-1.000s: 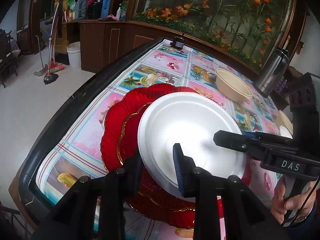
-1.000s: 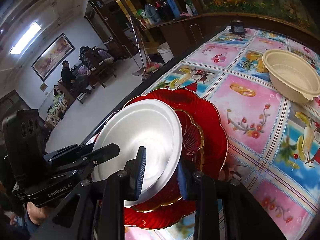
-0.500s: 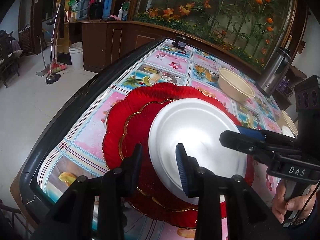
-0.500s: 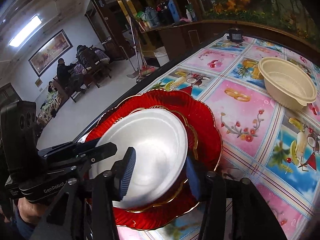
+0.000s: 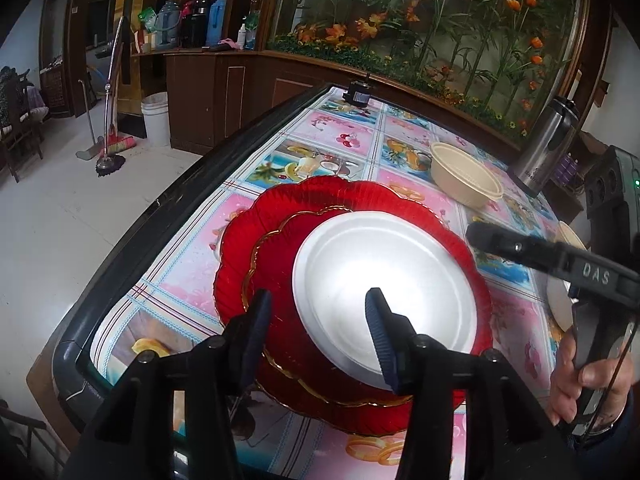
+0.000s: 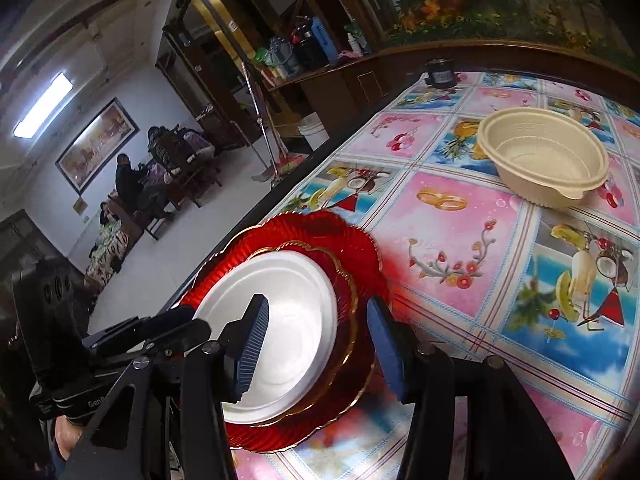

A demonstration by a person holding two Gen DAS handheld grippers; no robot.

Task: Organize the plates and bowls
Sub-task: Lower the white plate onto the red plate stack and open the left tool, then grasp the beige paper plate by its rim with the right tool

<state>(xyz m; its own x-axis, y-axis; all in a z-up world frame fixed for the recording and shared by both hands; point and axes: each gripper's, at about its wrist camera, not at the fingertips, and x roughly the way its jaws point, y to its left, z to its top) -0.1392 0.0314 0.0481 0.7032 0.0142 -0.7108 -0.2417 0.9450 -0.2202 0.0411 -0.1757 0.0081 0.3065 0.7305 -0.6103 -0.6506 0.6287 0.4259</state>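
A white plate [image 5: 384, 284] lies flat on a small gold-rimmed red plate [image 5: 280, 264], which sits on a large red plate [image 5: 256, 224] near the table's left edge. My left gripper [image 5: 316, 312] hovers over the white plate's near edge. Its jaws are opening and the pads do not press on the plate. My right gripper [image 6: 318, 316] stands open by the right rim of the white plate [image 6: 280, 320], touching nothing. A cream bowl [image 6: 548, 160] stands apart, farther back on the table.
The table's dark raised edge [image 5: 132, 240] runs along the left. A steel flask [image 5: 548, 148] stands behind the cream bowl [image 5: 466, 180]. A small black object [image 5: 358, 96] sits at the far end. More pale dishes [image 5: 560, 304] lie partly hidden at the right.
The white plate, held tilted between both grippers, has come down flat onto the red plates. Both grippers have let go and opened. The right gripper has drawn back to the right.
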